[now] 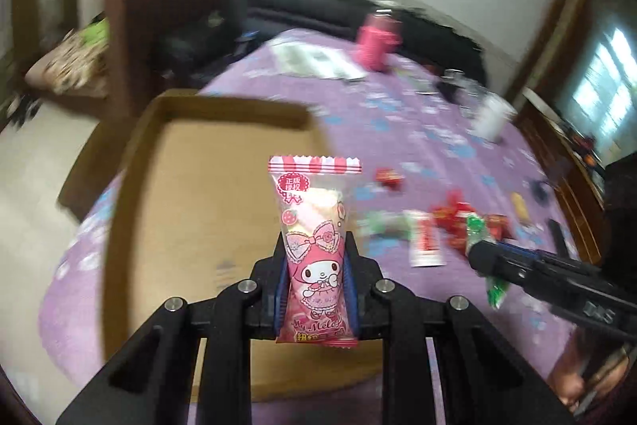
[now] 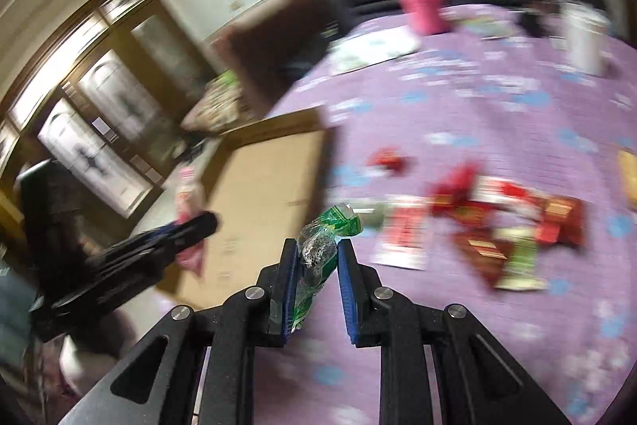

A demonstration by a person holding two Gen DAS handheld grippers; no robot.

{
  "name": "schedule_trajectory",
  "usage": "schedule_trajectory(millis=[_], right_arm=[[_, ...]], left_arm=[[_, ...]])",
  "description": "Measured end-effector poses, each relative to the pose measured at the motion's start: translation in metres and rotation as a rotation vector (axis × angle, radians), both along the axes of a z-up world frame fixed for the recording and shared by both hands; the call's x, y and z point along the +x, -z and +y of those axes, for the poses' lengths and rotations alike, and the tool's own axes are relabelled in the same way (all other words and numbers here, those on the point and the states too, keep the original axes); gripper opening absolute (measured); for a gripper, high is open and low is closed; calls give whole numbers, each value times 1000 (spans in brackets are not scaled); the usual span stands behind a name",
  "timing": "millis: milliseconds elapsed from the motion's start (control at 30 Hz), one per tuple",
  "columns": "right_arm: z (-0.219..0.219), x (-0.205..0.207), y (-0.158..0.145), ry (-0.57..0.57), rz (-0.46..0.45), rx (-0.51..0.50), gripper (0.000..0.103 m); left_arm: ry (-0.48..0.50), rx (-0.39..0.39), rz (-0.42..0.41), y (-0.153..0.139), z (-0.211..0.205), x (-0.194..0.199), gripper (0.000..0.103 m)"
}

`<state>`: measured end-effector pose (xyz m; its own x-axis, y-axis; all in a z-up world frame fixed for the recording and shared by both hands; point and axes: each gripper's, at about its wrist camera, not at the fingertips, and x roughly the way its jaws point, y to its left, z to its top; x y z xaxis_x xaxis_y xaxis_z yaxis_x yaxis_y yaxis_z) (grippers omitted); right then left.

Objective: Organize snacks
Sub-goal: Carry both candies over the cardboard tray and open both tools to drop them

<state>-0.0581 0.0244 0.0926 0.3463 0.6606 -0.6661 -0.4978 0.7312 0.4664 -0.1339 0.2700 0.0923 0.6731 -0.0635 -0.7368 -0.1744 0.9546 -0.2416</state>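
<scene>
two snack packets held above a cardboard box (image 1: 191, 210)

our left gripper (image 1: 315, 267) clamps a glossy pink "my melody" packet (image 1: 312, 245); our right gripper (image 2: 317, 267) pinches a crinkly green wrapper (image 2: 318, 249).

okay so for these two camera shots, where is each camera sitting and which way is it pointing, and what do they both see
Left wrist: sits on the left gripper, looking down along its fingers at the pink snack packet it grips, above the cardboard box; the right gripper enters at right.
Right wrist: sits on the right gripper, looking at the green snack packet over the purple tablecloth; the left gripper crosses at left.
Shared: box, tablecloth, red snack pile, pink bottle.
</scene>
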Motion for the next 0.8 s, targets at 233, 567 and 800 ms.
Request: schedule_trajectory(millis=[233, 567, 800], right_arm=[[107, -10, 30, -189, 55, -49, 22], [105, -3, 41, -169, 39, -102, 26], [5, -3, -17, 12, -186, -83, 89]], left_arm=[[-115, -28, 63, 30, 51, -13, 23], [-156, -87, -32, 8, 49, -26, 70], [-67, -104, -100, -15, 10, -28, 81]])
